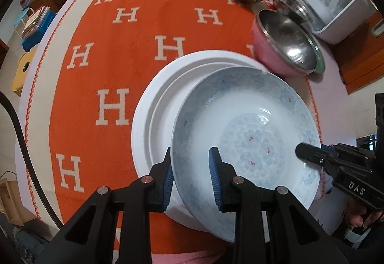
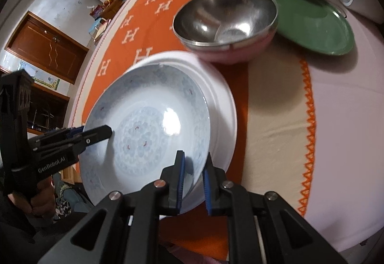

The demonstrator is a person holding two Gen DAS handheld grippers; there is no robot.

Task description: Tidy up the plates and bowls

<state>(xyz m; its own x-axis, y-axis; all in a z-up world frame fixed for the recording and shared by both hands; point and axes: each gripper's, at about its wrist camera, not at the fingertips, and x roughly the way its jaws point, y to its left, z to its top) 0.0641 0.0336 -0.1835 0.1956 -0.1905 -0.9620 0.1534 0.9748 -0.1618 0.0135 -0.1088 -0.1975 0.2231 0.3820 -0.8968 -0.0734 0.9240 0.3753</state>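
1. On the bench, the patterned plate (image 1: 247, 144) hangs tilted over the white plate (image 1: 153, 105), pink bowl (image 1: 283, 45) at 1 o'clock.
2. Left hand-held gripper (image 1: 190, 175) and right hand-held gripper (image 2: 193, 180) both clamp its rim.
3. Lower level, centre it, release together.

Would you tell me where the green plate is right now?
In the right wrist view, the green plate lies upper right, partly under the pink steel bowl.
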